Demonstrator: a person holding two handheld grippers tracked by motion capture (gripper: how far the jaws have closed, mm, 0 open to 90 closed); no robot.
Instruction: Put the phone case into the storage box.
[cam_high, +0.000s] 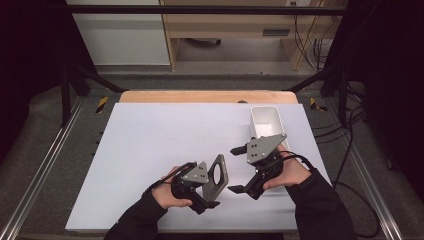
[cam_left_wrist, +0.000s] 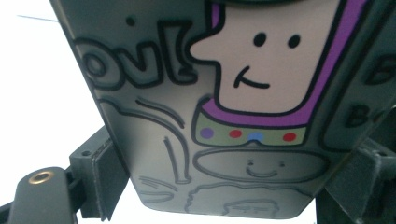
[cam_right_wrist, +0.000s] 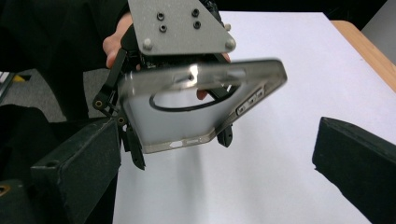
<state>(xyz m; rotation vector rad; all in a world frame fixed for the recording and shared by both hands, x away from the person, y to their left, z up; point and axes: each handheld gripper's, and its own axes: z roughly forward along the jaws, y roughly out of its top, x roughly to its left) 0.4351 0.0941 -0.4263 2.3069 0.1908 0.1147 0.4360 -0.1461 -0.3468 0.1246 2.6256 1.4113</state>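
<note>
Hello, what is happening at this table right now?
A person works at a white table with a gripper in each hand. The left gripper holds a grey phone case by its edges, lifted off the table; the case has cartoon drawings on it. The right gripper is open, its fingers apart and pointing toward the case without touching it. A white bin stands behind the right gripper.

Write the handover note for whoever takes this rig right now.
Left gripper: shut on the phone case, held on edge above the white mat; the case's printed cartoon side faces the left gripper view.
Right gripper: open, empty, beside the case, not touching it.
White bin: far right of the mat, looks empty.
Done: case picked up.
Left: probably passing it to the right gripper or dropping it in the bin.
</note>
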